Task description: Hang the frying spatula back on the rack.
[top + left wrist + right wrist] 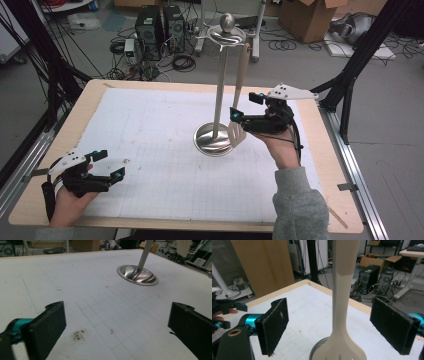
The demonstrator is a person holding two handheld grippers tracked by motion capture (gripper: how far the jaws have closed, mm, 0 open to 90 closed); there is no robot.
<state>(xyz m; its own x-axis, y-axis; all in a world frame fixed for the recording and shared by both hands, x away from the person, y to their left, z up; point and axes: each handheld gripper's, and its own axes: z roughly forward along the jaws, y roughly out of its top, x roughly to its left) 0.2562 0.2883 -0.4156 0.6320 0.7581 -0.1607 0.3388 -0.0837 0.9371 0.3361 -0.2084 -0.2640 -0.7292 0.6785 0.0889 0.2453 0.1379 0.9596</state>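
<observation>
1. the right gripper point(234, 116) is held up over the right half of the table, its jaws spread wide and gripping nothing. in the right gripper view the two black pads stand well apart on either side of a pale spatula point(342, 302).
2. the spatula hangs upright from the top ring of a metal stand point(219, 90); its slotted blade sits low, just beside the stand's round base point(210, 142). the jaws flank the handle without touching it.
3. the left gripper point(116, 172) rests low near the front left edge of the table, held in the person's left hand point(70, 202). its jaws are also spread, with bare surface between them in the left gripper view.
4. ahead of the left gripper, well apart from it, the same shiny base and pole show.
5. a white gridded sheet point(150, 135) covers most of the wooden table point(95, 87); a small dark smudge point(79, 335) lies on it just ahead of the left jaw.
6. on the floor beyond the table stand computer towers point(160, 25) with cables and cardboard boxes point(310, 15).
</observation>
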